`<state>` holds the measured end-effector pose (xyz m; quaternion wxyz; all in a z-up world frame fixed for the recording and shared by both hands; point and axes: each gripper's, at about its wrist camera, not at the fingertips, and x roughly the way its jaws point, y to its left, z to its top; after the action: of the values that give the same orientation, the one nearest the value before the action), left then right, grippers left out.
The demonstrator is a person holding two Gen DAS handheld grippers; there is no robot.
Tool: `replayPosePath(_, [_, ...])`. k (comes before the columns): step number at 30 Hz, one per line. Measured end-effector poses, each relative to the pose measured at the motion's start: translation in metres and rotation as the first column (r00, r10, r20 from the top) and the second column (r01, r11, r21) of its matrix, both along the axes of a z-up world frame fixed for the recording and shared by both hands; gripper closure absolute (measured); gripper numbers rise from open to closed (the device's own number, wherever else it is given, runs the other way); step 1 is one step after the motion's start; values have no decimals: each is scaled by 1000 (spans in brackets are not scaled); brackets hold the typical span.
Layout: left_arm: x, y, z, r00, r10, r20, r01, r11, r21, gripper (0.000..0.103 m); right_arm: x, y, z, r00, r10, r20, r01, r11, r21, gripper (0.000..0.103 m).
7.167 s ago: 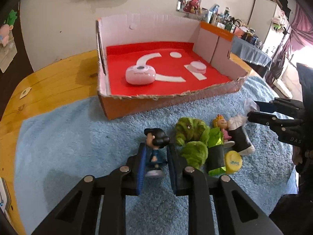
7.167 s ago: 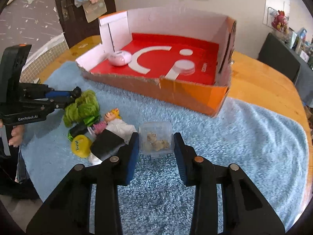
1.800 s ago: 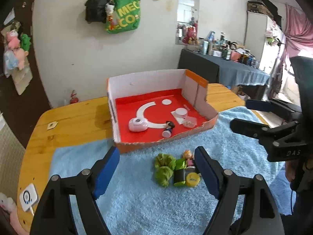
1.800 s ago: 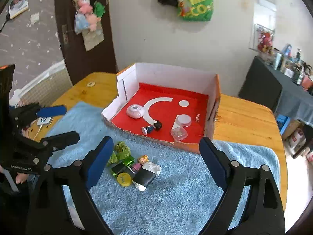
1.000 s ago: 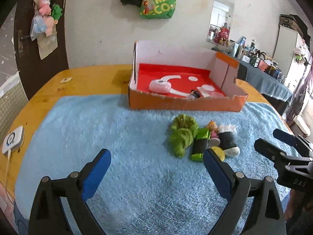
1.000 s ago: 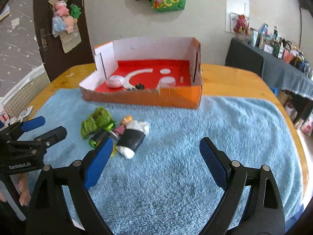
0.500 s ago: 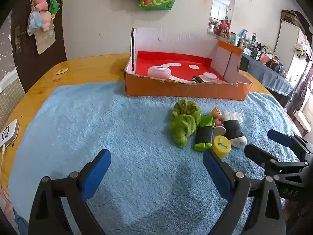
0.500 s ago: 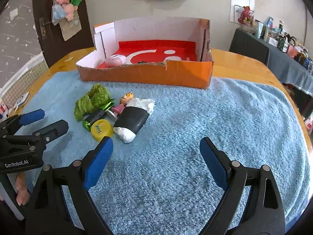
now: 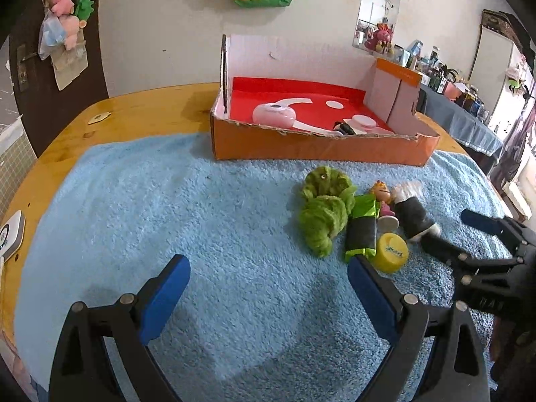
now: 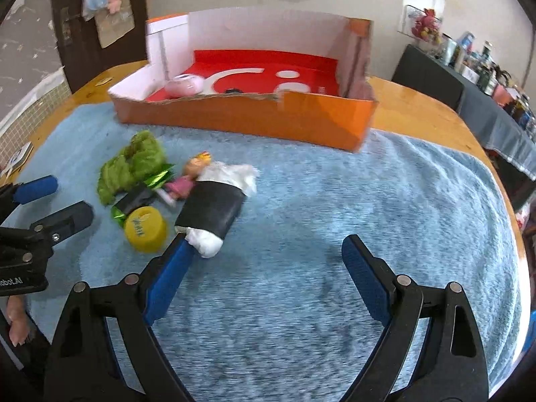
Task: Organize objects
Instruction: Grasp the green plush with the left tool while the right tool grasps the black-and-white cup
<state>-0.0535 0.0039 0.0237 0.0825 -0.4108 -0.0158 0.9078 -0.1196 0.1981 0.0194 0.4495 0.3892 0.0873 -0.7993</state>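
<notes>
Both claws spread wide, nothing held: left claw (image 9: 268, 281), right claw (image 10: 264, 261). Looks like the reach for the black-and-white roll (image 10: 214, 207) on the counter's blue towel (image 10: 368, 217), next stop orange box (image 10: 254, 117)

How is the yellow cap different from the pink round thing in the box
The yellow cap lies on the blue towel outside the cardboard box; the pink round case sits inside it on the red floor. The cap is bright yellow and touches other loose items; the case is pale pink and stands alone. Both are small, round and ungripped.
</notes>
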Motion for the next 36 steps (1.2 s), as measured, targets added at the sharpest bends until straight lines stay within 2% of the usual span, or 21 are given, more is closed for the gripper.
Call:
replayPosePath(3, [-4,0,0,1000,-14,11,14,1000,-10,6,-14,12,-3,999,-46,1,46,999,19,12])
replayPosePath(5, [-8,1,0,999,-25,20,26,1000,-13,6,-23,19,-3,998,-54,37,54,999,4,12])
replayPosePath(7, [-12,2,1,999,-38,23,38,999,-16,6,-25,22,2,997,-25,68,27,999,-33,12])
replayPosePath(10, [-18,4,2,998,-59,29,59,998,-23,6,-23,18,10,998,20,60,-17,999,-51,12])
replayPosePath(13, [-26,8,2,995,-88,50,89,996,-28,6,-22,8,12,997,60,55,-57,997,-44,12])
replayPosePath(18, [-34,16,1,989,-128,69,133,988,-77,6,-23,-7,12,991,123,59,-122,992,-23,12])
replayPosePath(23, [-45,15,0,985,-145,90,151,986,-66,7,-29,-16,9,986,148,72,-148,989,-1,12])
replayPosePath(26, [-52,14,-3,982,-153,114,159,986,-48,14,-31,-19,7,983,165,85,-166,986,1,12])
replayPosePath(29, [-55,15,-4,978,-171,124,176,984,-34,17,-28,-26,6,979,194,67,-195,981,20,13])
replayPosePath(30, [-55,17,-3,976,-181,121,186,982,-32,21,-27,-26,6,978,200,61,-202,979,23,13])
replayPosePath(31, [-55,19,-3,973,-195,121,200,979,-29,25,-26,-28,6,977,205,56,-207,978,26,14])
replayPosePath(33, [-54,23,-2,970,-214,118,220,975,-32,32,-25,-30,5,973,224,59,-225,974,23,30])
replayPosePath(36, [-53,25,-1,964,-240,117,243,970,-19,43,-22,-32,7,967,247,57,-248,969,14,42])
